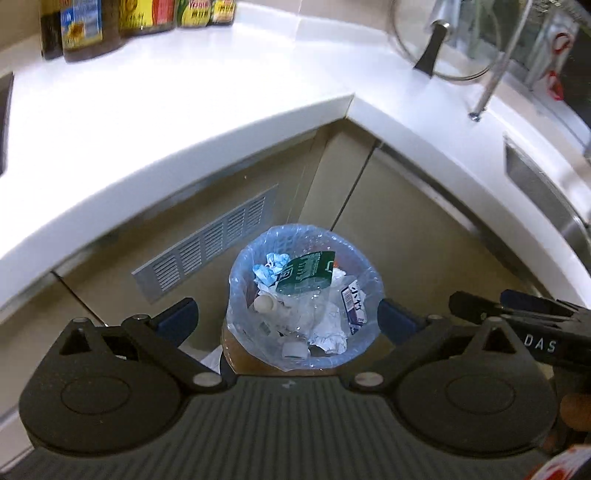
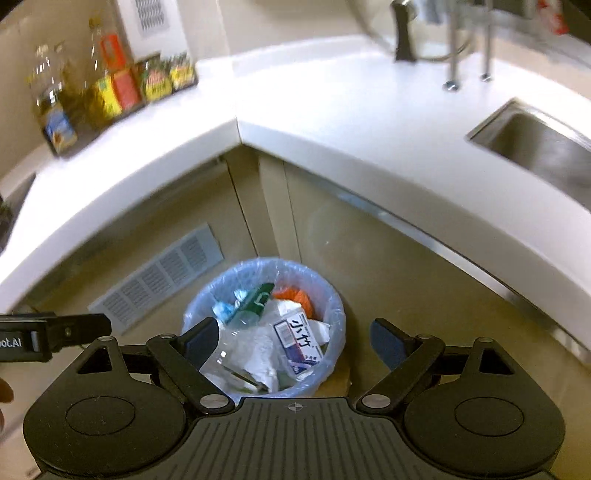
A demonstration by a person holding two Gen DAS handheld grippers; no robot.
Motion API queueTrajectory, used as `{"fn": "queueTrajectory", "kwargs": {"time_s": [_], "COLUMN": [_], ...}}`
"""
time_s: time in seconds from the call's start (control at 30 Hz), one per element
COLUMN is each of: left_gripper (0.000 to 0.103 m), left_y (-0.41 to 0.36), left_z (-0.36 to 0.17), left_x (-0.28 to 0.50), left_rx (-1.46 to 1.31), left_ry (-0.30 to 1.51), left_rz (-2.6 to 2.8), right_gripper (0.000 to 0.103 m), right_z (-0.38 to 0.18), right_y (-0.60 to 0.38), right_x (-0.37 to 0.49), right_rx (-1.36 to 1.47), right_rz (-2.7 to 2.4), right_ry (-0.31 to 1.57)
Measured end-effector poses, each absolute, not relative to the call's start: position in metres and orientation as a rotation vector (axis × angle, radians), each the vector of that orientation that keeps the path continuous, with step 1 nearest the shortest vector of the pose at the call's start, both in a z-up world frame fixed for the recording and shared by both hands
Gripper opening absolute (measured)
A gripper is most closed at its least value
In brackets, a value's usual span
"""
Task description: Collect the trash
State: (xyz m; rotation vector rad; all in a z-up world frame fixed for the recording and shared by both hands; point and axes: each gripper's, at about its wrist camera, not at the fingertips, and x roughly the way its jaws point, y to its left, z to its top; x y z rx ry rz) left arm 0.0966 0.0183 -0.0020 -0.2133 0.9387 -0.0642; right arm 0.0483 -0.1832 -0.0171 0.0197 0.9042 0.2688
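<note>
A round bin lined with a pale blue bag (image 1: 243, 266) (image 2: 334, 306) stands on the floor in the cabinet corner. It holds crumpled paper, a green packet (image 1: 306, 271) (image 2: 258, 295), a white carton with blue print (image 1: 354, 302) (image 2: 301, 341), a clear plastic bottle (image 2: 236, 347) and something orange (image 2: 295, 295). My left gripper (image 1: 288, 319) hangs open above the bin, nothing between its fingers. Over the same bin my right gripper (image 2: 293, 339) is open and holds nothing. Each gripper shows at the edge of the other's view.
A white L-shaped countertop (image 1: 184, 110) (image 2: 332, 110) wraps around the corner above the bin. Sauce bottles (image 1: 85, 26) (image 2: 110, 88) stand at its back left. A steel sink (image 2: 535, 147) lies to the right, a glass lid and rack (image 1: 461, 48) behind. A vent grille (image 1: 207, 240) is in the cabinet.
</note>
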Motion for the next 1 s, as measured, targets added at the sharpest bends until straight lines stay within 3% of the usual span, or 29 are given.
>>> {"fn": "queueTrajectory", "kwargs": {"time_s": [0.4, 1.0], "left_gripper": [0.102, 0.102], "left_y": [0.014, -0.002], "left_z": [0.04, 0.055], "left_x": [0.063, 0.06], "left_rx": [-0.129, -0.113], "left_ry": [0.882, 0.827], "left_rz": [-0.074, -0.042], "right_gripper": [0.091, 0.091], "right_z": [0.025, 0.045], "right_y": [-0.154, -0.181], "right_x": [0.004, 0.008], "right_rx": [-0.041, -0.057], "right_rz": [0.266, 0.276], "right_ry": [0.852, 0.827]}}
